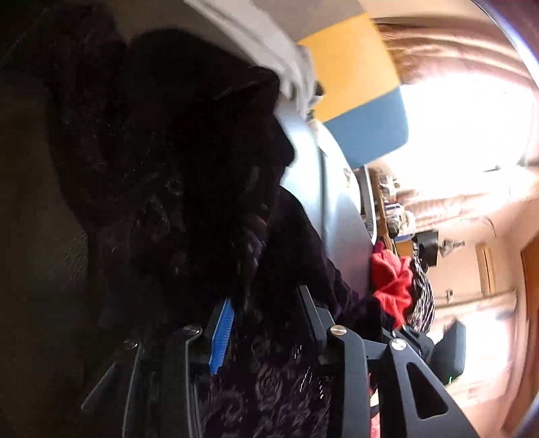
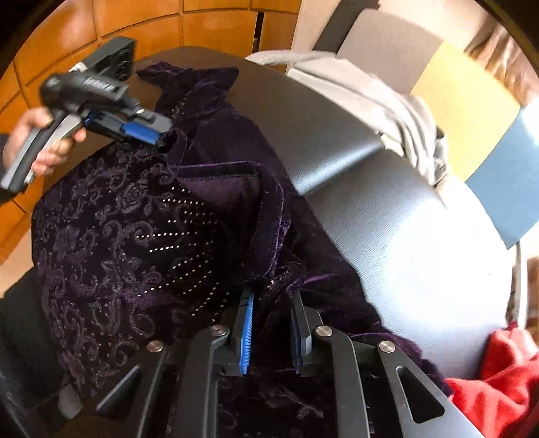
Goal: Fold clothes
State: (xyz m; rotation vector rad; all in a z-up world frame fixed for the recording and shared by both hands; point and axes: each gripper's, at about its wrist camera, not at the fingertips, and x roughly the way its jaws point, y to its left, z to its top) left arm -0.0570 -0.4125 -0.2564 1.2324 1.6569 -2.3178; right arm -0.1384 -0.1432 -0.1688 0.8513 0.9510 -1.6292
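The table point(image 2: 387, 215) is a dark grey textured surface, lit brightly toward its right end. Behind its far edge stands a wall of orange-brown wooden panels point(image 2: 141, 30), and off the far right corner lie a yellow panel point(image 2: 468, 111) and a blue panel point(image 2: 505, 188), side by side. In the left wrist view pinkish curtains point(image 1: 448, 50) hang by a glaring window point(image 1: 465, 131), with a cluttered shelf point(image 1: 394, 209) past the table's end, too blurred to read.
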